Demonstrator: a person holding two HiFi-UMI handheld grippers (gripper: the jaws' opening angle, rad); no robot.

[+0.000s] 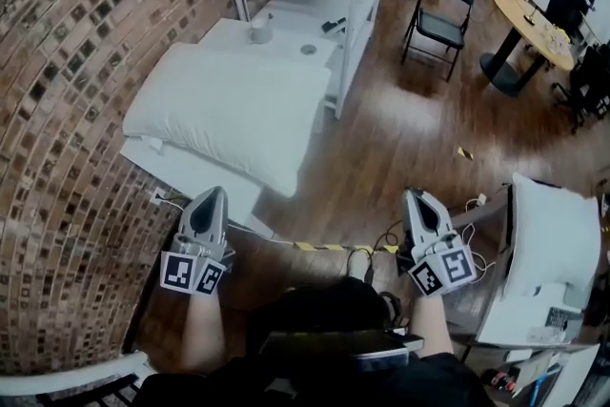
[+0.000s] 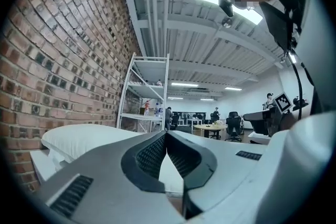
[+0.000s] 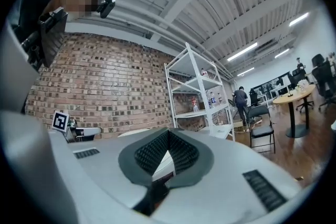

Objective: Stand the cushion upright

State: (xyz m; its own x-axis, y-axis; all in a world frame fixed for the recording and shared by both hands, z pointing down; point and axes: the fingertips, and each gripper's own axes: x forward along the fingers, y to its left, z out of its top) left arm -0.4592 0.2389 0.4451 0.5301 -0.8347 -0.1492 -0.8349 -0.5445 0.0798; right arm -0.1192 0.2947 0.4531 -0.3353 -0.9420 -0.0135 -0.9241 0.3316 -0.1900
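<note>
With the cushion (image 1: pixel 229 114) lying flat, seemingly untouched, the left gripper (image 1: pixel 211 193) and right gripper (image 1: pixel 416 196) hover short of it, jaws closed, empty.

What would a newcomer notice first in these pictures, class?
The big white fabric cushion lying flat on a low white platform beside the red brick wall, left of centre. Nearer the camera, the grey left gripper and grey right gripper hover, both shut and empty.
</note>
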